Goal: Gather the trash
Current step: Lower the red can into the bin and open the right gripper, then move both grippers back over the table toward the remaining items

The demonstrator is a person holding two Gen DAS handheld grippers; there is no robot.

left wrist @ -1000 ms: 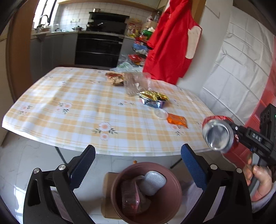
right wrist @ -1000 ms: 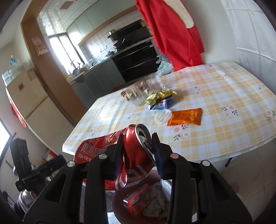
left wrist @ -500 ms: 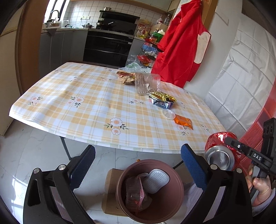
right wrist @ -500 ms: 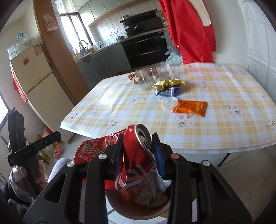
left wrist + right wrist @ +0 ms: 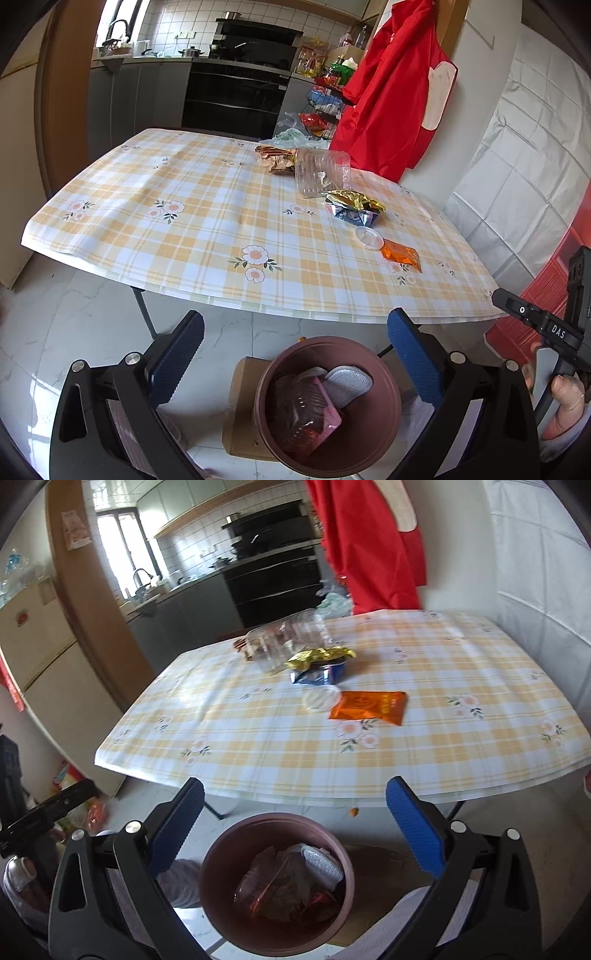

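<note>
With both the right gripper (image 5: 294, 823), its fingers opening wide, and the left gripper (image 5: 295, 354) empty, the light, thin, slippery orange packet (image 5: 369, 707) on the worktop (image 5: 221, 738) is best pinched by its edge.

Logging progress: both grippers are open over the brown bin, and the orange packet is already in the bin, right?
Not quite. The flat orange foil packet lies on the checked tablecloth, as the right wrist view shows. Both grippers, left and right, are open over the round brown bin.
</note>
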